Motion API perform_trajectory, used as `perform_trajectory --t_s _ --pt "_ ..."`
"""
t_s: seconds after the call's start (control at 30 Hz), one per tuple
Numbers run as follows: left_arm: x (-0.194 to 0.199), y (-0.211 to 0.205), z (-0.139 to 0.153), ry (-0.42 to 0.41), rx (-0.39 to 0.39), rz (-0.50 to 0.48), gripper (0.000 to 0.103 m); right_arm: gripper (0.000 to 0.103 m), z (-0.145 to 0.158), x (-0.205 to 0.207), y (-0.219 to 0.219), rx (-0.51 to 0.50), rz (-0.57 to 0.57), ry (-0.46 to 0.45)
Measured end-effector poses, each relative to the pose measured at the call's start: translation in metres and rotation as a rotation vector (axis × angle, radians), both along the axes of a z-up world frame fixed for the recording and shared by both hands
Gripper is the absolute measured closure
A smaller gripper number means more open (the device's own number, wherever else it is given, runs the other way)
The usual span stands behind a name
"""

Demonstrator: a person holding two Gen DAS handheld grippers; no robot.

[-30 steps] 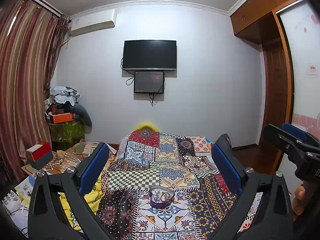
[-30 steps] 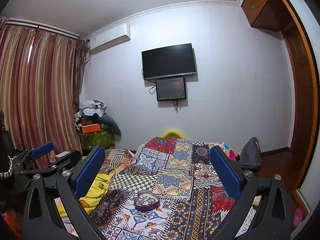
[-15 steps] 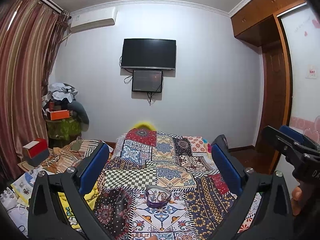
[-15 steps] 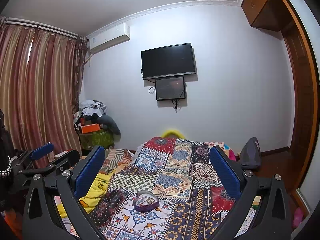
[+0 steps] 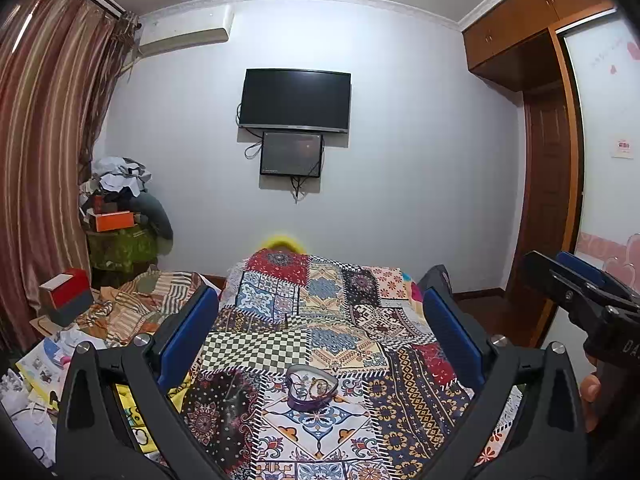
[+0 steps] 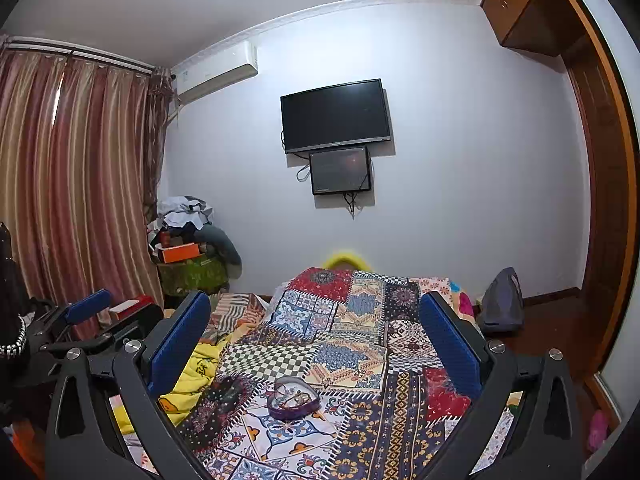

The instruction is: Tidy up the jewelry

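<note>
A purple heart-shaped jewelry box point(image 5: 311, 390) lies open on the patchwork bedspread point(image 5: 320, 320), with several pieces of jewelry inside. It also shows in the right wrist view point(image 6: 293, 397). My left gripper point(image 5: 318, 320) is open and empty, held above the bed with the box low between its fingers. My right gripper point(image 6: 314, 320) is open and empty too, at a like height. The right gripper shows at the right edge of the left wrist view point(image 5: 588, 292); the left gripper shows at the left of the right wrist view point(image 6: 84, 312).
A yellow cloth point(image 6: 192, 376) and striped fabrics point(image 5: 148, 300) lie left of the bedspread. A red-and-grey box point(image 5: 66, 296) and a pile of clutter point(image 5: 120, 216) stand by the curtain. A dark bag point(image 6: 502, 304) sits right of the bed. A TV point(image 5: 296, 100) hangs on the far wall.
The left wrist view has shifted slightly, so the room sits a little further left and the box a little lower. The right gripper has barely moved. Both stay open.
</note>
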State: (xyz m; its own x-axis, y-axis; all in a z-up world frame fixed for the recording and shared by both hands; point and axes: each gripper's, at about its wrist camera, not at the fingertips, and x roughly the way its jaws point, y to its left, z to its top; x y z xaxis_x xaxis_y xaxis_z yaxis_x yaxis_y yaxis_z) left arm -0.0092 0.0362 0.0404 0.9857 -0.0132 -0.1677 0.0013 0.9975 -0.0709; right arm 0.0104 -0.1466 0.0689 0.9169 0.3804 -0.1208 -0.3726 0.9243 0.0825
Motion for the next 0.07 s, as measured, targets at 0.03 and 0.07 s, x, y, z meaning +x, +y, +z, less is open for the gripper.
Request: perform_trajectory --t_s 0.03,0.07 --pt "0.0011 -0.0002 -0.001 0.004 0.001 -0.003 0.0 0.0 -0.0002 0.0005 0.0004 0.0 -0.001 0.001" --pt "0.0021 0.0 -0.0021 0.007 0.003 -0.004 0.0 0.0 -0.0006 0.0012 0.0007 0.0 -0.001 0.003"
